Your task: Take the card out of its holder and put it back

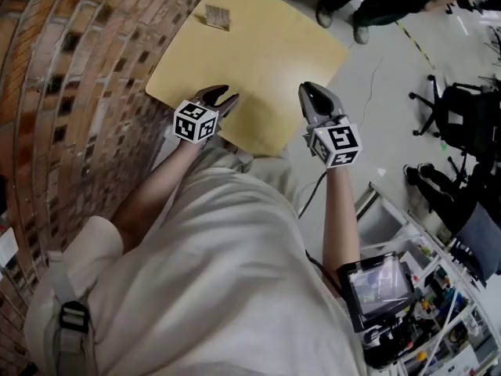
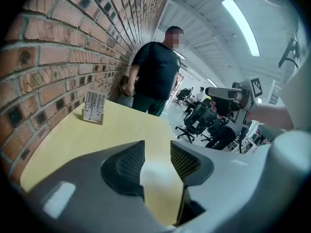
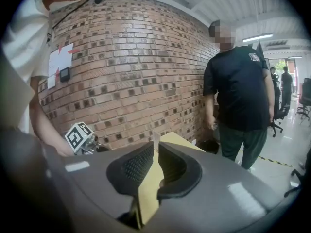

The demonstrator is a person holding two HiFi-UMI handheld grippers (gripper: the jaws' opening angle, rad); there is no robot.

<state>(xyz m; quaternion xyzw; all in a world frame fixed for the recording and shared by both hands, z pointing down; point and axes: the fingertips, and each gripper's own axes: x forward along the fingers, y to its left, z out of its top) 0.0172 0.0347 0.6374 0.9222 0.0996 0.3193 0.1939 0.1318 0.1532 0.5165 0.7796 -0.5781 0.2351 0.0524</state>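
A clear card holder (image 1: 218, 16) with a pale card upright in it stands at the far end of the yellow table (image 1: 266, 61), close to the brick wall. In the left gripper view the card holder (image 2: 94, 107) is far ahead on the left. My left gripper (image 1: 223, 94) hovers at the table's near edge, its jaws open with nothing between them (image 2: 157, 152). My right gripper (image 1: 309, 87) hangs at the table's near right edge. Only a narrow slit shows between its jaws (image 3: 156, 154), and nothing is in it. Both grippers are far from the holder.
A brick wall (image 1: 70, 69) runs along the table's left side. A person in a black shirt (image 3: 240, 86) stands just past the table's far end. Office chairs (image 1: 454, 116) are on the floor to the right, and a cluttered cart (image 1: 407, 304) is at the lower right.
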